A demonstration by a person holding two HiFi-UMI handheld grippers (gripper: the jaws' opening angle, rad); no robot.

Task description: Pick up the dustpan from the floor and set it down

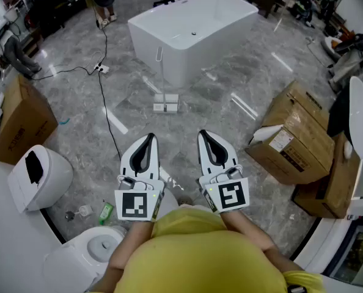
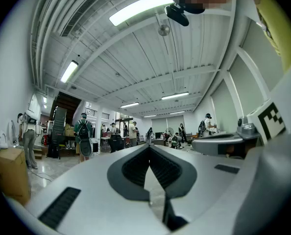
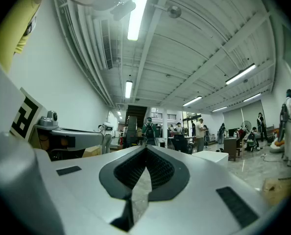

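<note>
the dustpan stood on the grey floor straight ahead of your two grippers and well apart from them. its thin handle rose upright in front of the near wall of the white bathtub, which sat just behind it. you held the left gripper and the right gripper level and side by side. each one's jaws were pressed together at the tips with nothing between them.

between the jaw tips and the dustpan the floor lay bare, a straight lane about as wide as the pair of grippers. a black cable ran along the floor ahead and left of the left gripper and passed near its tip. a white toilet stood beside the left gripper on its outer side, with a cardboard box beyond it. stacked cardboard boxes crowded the floor near the right gripper's outer side, their nearest corner level with its tip.
</note>
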